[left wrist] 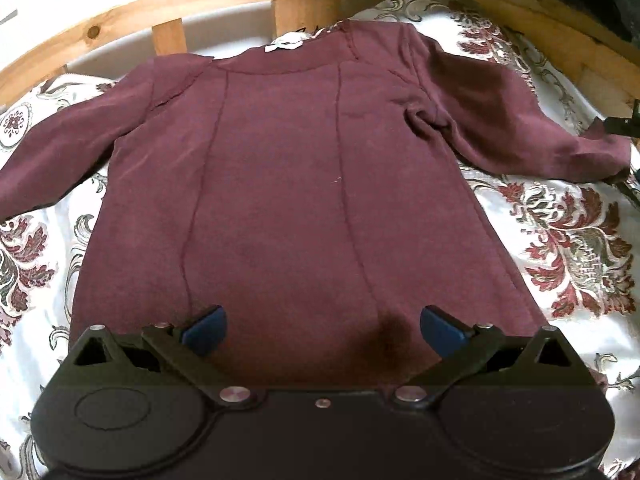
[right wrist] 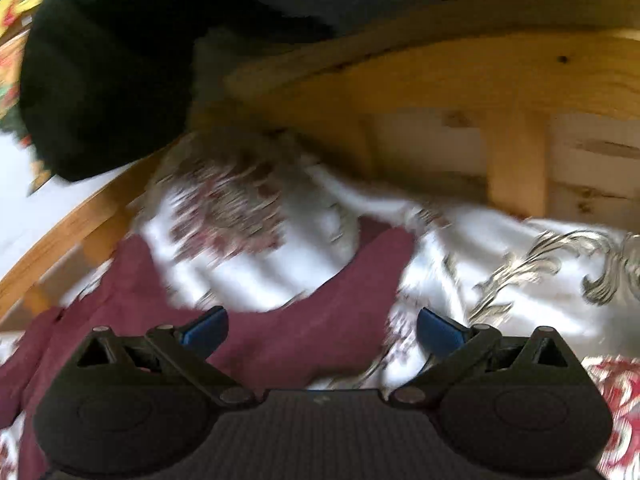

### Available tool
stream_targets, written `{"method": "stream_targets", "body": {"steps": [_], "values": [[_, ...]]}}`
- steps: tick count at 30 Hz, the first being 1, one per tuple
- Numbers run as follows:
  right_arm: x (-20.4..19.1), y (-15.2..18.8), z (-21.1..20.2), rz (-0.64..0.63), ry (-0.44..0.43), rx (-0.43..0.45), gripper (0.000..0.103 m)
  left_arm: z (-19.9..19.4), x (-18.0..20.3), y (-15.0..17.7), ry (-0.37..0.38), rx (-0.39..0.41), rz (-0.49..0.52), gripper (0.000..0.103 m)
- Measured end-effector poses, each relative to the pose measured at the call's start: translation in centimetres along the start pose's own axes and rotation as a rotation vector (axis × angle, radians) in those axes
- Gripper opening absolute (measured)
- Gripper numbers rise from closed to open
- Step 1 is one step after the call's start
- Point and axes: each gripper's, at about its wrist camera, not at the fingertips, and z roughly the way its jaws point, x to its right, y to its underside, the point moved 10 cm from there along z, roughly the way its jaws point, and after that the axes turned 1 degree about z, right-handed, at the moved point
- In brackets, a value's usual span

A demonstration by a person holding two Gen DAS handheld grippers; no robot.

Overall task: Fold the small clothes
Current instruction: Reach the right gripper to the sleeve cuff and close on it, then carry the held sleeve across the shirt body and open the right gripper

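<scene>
Flat on the patterned bedspread point(left wrist: 560, 248) lies a maroon top point(left wrist: 280, 184), sleeves spread left and right, neck toward the wooden bed frame point(left wrist: 168, 12); its white neck label point(left wrist: 286, 43) is too small to read. Over the hem hovers the left gripper point(left wrist: 322, 330), released. Over the right sleeve point(right wrist: 320, 328), near the bed's corner, the right gripper point(right wrist: 322, 330) is spread wide, blurred.

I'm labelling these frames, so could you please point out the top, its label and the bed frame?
top point(left wrist: 280, 184): left wrist view, middle of the front panel
label point(left wrist: 289, 43): left wrist view, white tag at the neckline
bed frame point(right wrist: 516, 160): right wrist view, upright wooden slat
</scene>
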Motion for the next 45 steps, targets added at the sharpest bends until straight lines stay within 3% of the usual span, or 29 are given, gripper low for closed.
{"method": "stream_targets", "body": {"steps": [5, 7, 12, 20, 27, 32, 37, 41, 45], "values": [[1.5, 0.2, 1.2, 0.095, 0.039, 0.009, 0.061, 0.1, -1.6, -0.1, -0.021, -0.029, -0.073, 0.102], [1.1, 0.0, 1.1, 0.098, 0.047, 0.019, 0.036, -0.1, -2.3, -0.2, -0.028, -0.05, -0.12, 0.102], [-1.5, -0.9, -0.3, -0.009, 0.052, 0.103, 0.017, -1.3, -3.7, -0.4, -0.056, -0.038, -0.153, 0.102], [-6.9, -1.8, -3.6, -0.108, -0.013, 0.208, 0.011, -4.0, -6.8, -1.3, -0.159, -0.013, -0.196, 0.102], [-17.3, 0.0, -9.0, -0.271, -0.222, 0.306, 0.011, -7.2, -11.4, -2.1, -0.148, 0.07, -0.409, 0.102], [-26.1, 5.2, -10.7, -0.448, -0.388, 0.279, 0.011, -8.7, -14.3, -2.5, -0.225, 0.135, -0.48, 0.102], [-32.2, 12.1, -11.4, -0.639, -0.494, 0.21, 0.011, -10.0, -16.5, -2.7, -0.273, 0.218, -0.56, 0.102], [-33.9, 17.4, -11.7, -0.763, -0.539, 0.135, 0.011, -10.4, -17.7, -2.5, -0.314, 0.251, -0.605, 0.102], [-33.2, 22.1, -11.2, -0.869, -0.546, 0.037, 0.011, -9.8, -18.0, -2.2, -0.307, 0.235, -0.625, 0.102]]}}
